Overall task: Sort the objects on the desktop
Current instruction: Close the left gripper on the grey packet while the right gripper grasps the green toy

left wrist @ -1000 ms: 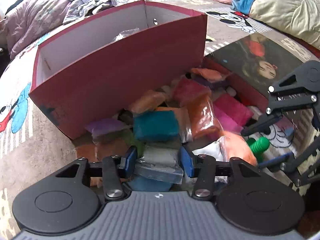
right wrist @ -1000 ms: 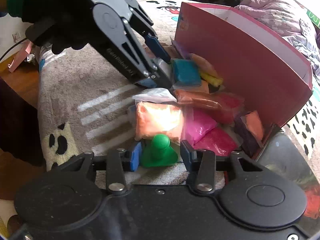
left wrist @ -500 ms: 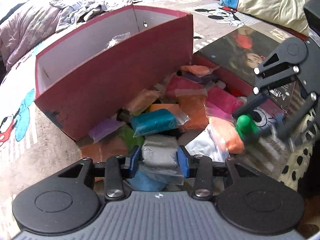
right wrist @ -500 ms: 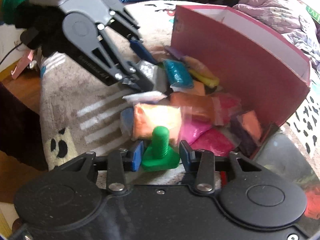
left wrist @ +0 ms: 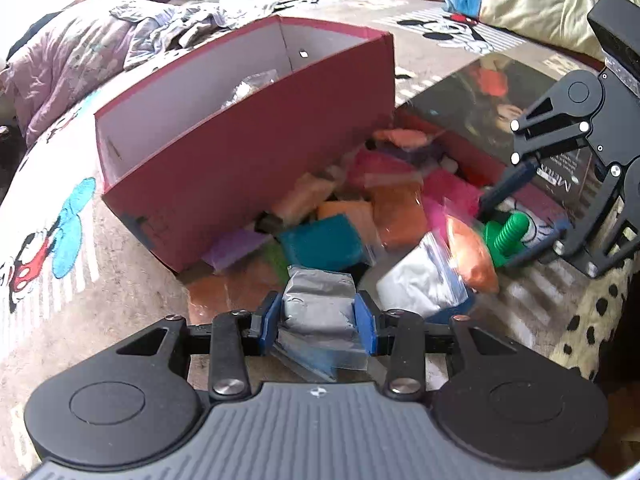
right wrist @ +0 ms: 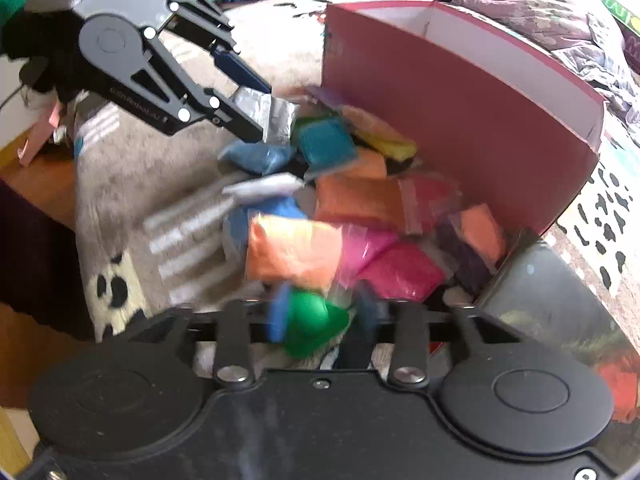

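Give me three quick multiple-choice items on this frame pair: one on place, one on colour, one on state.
1. Where does the pile of coloured clay bags lie?
A. inside the red box
B. against the outer wall of the red cardboard box
C. on the pillow

2. What colour is the ridged plastic peg between the right gripper's fingers?
A. green
B. yellow
C. white

3. What is the left gripper doing?
A. open over bare blanket
B. shut on the teal bag
C. shut on the silver-grey bagged clay block

Answers: 1 B, the bags sit at the foot of the box's outer wall. 2 A, both views show it green. 3 C, both blue pads press on its sides.
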A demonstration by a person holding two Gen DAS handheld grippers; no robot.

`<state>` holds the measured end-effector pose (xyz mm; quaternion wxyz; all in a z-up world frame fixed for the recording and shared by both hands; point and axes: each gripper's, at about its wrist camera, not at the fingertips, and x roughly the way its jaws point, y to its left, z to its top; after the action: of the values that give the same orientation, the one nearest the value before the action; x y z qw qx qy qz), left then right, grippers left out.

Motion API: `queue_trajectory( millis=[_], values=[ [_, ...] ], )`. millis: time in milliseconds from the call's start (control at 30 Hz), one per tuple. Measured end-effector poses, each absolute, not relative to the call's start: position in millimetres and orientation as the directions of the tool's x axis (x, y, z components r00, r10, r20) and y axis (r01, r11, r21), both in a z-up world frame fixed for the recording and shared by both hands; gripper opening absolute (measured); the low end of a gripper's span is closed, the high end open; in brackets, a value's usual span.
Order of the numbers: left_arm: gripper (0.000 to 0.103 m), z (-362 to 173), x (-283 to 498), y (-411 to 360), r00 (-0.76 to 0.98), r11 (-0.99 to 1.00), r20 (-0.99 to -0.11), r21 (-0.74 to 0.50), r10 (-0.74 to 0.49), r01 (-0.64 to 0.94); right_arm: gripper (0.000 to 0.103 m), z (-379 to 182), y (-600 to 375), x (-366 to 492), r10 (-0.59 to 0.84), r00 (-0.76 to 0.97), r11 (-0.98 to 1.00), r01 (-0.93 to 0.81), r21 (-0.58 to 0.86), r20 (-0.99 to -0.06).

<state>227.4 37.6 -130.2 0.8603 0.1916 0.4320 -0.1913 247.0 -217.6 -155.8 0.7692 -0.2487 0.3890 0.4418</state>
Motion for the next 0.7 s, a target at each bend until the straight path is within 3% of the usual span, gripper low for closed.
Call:
queue_trajectory(
  millis=[167,400,700],
  values=[
    [0.039,-135,227,34,0.544,0.848,-0.823,0.162,-0.167,0.505,0.054,-158,-224,247,0.486,0.311,0.485,-0.873,-0.044,-0.816],
    [0.039,-132,226,36,0.557,0.853,-0.816,0.174,-0.155,0.492,0.017,-151,-222,242,0.506,0.302,0.448,-0.892,-0.053,-0.808],
    [0.039,-118,229,35,0.586,0.862,-0.796,0.181,-0.154,0.473,0.016,-147,-224,239,0.500,0.295,0.442,-0.895,-0.053,-0.814]
  ],
)
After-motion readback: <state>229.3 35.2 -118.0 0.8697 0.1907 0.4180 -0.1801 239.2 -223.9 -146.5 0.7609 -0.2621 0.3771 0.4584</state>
